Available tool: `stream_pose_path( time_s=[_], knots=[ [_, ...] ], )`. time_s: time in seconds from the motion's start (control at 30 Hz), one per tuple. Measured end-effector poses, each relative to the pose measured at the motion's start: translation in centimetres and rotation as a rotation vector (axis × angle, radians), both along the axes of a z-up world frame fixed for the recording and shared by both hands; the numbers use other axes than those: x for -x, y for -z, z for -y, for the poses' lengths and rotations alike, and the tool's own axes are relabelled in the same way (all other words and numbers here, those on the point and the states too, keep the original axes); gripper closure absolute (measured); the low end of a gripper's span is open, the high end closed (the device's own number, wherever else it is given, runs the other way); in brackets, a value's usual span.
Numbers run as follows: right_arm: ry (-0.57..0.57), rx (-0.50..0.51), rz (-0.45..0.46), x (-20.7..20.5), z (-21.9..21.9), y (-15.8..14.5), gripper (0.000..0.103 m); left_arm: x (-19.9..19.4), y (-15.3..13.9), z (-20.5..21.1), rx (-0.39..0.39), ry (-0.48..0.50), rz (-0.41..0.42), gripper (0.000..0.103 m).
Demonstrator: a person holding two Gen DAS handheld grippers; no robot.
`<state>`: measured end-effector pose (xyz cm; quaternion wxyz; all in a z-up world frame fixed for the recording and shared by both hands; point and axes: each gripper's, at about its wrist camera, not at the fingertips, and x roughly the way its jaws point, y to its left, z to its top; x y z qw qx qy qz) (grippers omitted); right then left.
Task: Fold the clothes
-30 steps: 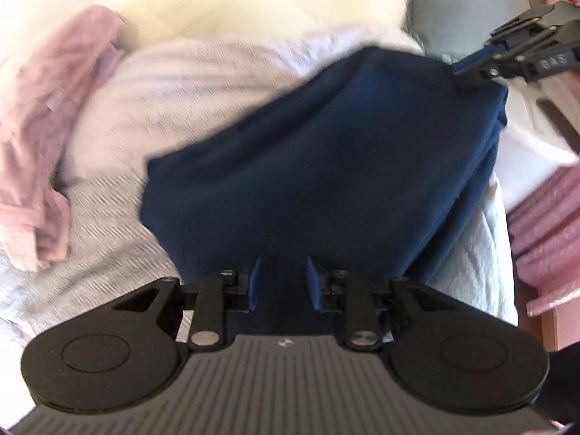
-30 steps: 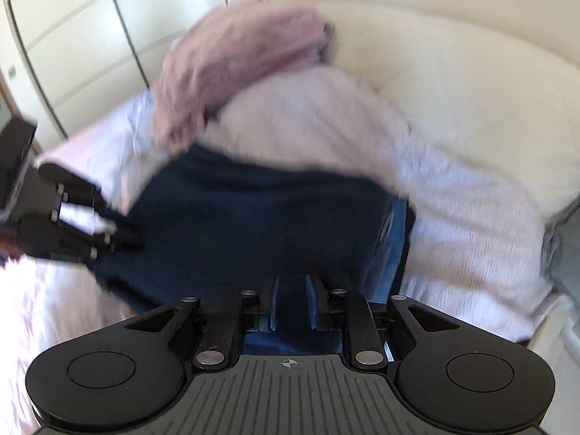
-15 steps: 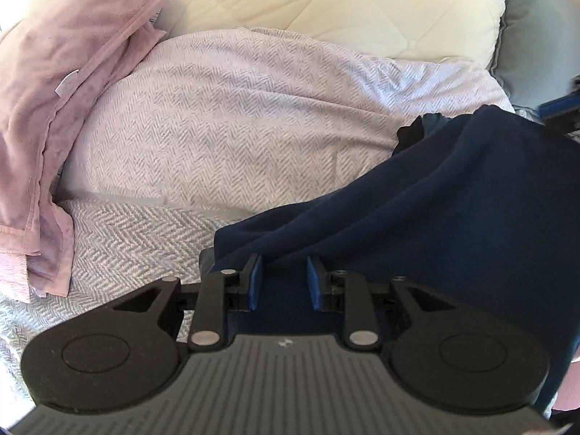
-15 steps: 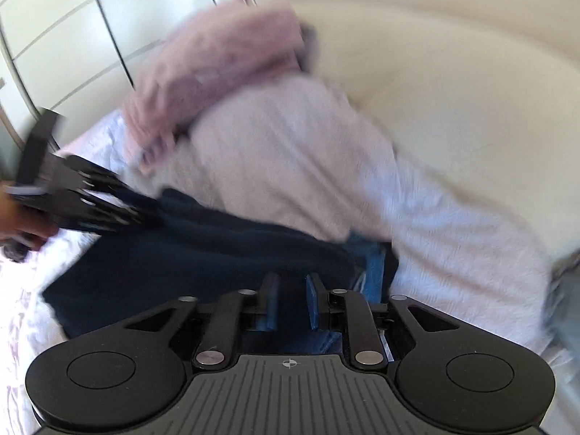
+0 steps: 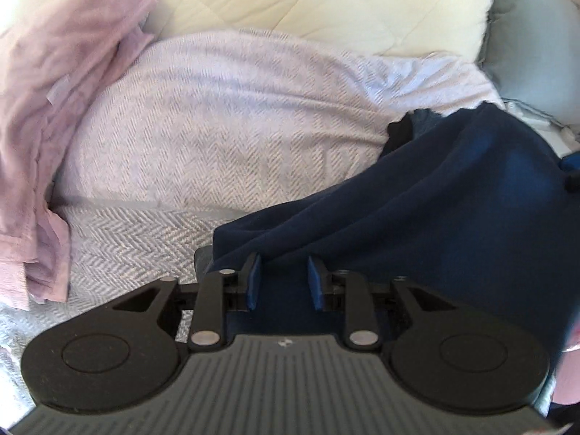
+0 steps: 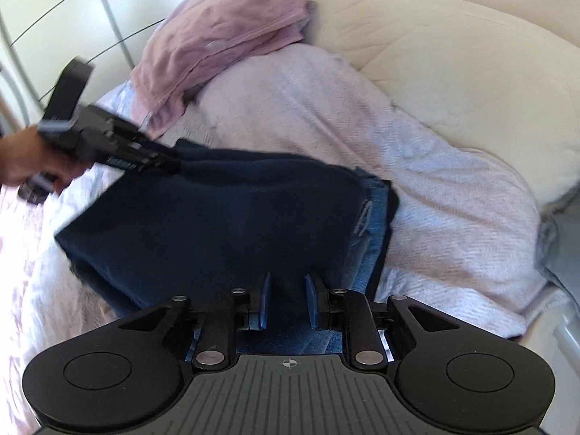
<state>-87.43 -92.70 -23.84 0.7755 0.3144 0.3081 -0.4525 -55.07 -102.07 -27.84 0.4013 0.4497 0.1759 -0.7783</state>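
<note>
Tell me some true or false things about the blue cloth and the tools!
1. Both tools hold the blue cloth. True: the left tool and the right tool each pinch an edge.
2. The pink cloth is in the right tool. False: it lies loose on the bed.
3. A pillow lies behind the blanket. True.
4. The blue cloth is spread flat. False: it is bunched and doubled over.
5. A hand holds the left tool. True.
</note>
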Motion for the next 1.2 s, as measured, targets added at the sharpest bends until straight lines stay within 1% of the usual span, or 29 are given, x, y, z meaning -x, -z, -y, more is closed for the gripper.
stream_pose_path(
  time_s=[0.07,0.13,0.2,0.23,0.33,0.4,0.5,0.6,0.67,0.73,0.8,0.87,0.93,1.0,1.03,1.07,1.1,1.13,1.17,1.2],
  knots=[
    [0.029,0.012,0.01,0.1,-0.7,-1.2,0.083,-0.9,-1.6,-2.0,0.008,0.004,-0.036,0.078],
    [0.027,0.033,0.009,-0.1,-1.9,-2.0,0.083,-1.8,-2.9,-4.5,-0.001,-0.007,-0.087,0.078],
    [0.027,0.019,-0.021,-0.5,-2.6,-1.2,0.083,-2.5,-3.1,-7.2,-0.033,-0.01,-0.13,0.078],
    [0.037,0.001,-0.027,-0.7,-2.7,-0.4,0.083,-2.7,-2.8,-8.4,-0.052,-0.01,-0.137,0.078],
    [0.073,-0.015,-0.025,-0.5,-3.0,1.4,0.083,-2.5,-0.1,-10.8,-0.102,-0.012,-0.077,0.078],
    [0.076,-0.009,-0.022,-0.5,-3.1,1.5,0.084,-2.7,0.5,-11.4,-0.087,-0.03,-0.085,0.078],
    [0.073,0.001,-0.044,-0.8,-3.5,0.7,0.083,-2.8,-1.4,-12.0,-0.058,-0.074,-0.105,0.078],
    [0.092,0.048,-0.048,-1.5,-4.4,-0.6,0.083,-2.7,-2.4,-13.4,-0.042,-0.067,-0.121,0.078],
    [0.095,0.065,-0.062,-2.2,-5.1,-0.9,0.083,-2.4,-1.2,-13.7,-0.065,-0.059,-0.105,0.078],
    [0.115,0.055,-0.071,-2.4,-5.0,0.1,0.083,-2.0,0.4,-13.4,-0.083,-0.044,-0.09,0.077],
    [0.127,0.027,-0.069,-2.3,-4.7,1.6,0.083,-1.6,1.4,-13.2,-0.08,-0.03,-0.084,0.076],
    [0.124,0.014,-0.07,-2.1,-4.5,2.2,0.083,-1.6,1.2,-13.2,-0.081,-0.038,-0.087,0.076],
    [0.12,0.013,-0.081,-1.9,-4.6,1.9,0.083,-1.7,0.8,-13.5,-0.077,-0.044,-0.078,0.075],
    [0.13,-0.007,-0.074,-1.8,-4.6,1.4,0.082,-1.7,0.0,-14.2,-0.063,-0.053,-0.061,0.075],
    [0.146,-0.001,-0.068,-1.8,-5.1,0.8,0.075,-1.7,-0.4,-14.6,-0.055,-0.059,-0.056,0.072],
    [0.162,0.004,-0.063,-1.9,-5.5,0.3,0.066,-1.8,-0.9,-15.1,-0.049,-0.073,-0.059,0.068],
    [0.178,0.009,-0.057,-1.9,-6.0,-0.2,0.06,-2.0,-1.4,-15.6,-0.043,-0.085,-0.062,0.058],
    [0.194,0.014,-0.051,-2.0,-6.5,-0.8,0.045,-2.0,-1.7,-16.4,-0.039,-0.091,-0.067,0.055],
    [0.208,0.01,-0.043,-2.3,-7.4,-1.0,0.035,-2.1,-2.1,-17.2,-0.034,-0.097,-0.071,0.053],
    [0.222,0.006,-0.035,-2.5,-8.3,-1.3,0.034,-2.1,-2.5,-17.9,-0.03,-0.103,-0.075,0.048]
  ],
)
